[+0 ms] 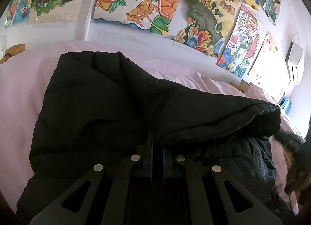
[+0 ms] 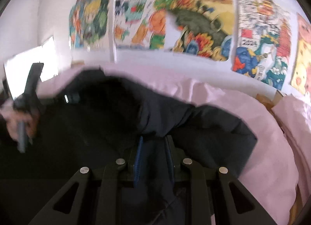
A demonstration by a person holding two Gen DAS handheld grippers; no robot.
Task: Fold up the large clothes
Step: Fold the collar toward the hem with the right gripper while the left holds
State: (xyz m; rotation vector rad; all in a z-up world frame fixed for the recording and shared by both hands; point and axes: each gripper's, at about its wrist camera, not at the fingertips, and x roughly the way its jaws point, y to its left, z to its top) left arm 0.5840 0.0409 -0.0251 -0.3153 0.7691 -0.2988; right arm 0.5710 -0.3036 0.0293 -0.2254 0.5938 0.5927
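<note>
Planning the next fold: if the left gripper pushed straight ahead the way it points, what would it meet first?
The black puffer jacket itself: the left gripper has its jaws shut on its fabric, which bulges directly ahead. Beyond lie the pink bedsheet and, probably farther, the poster wall.

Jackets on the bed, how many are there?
1 that I can tell: a black puffer jacket on the pink sheet, gripped by the left tool and the right tool. Folds may hide another.
</note>
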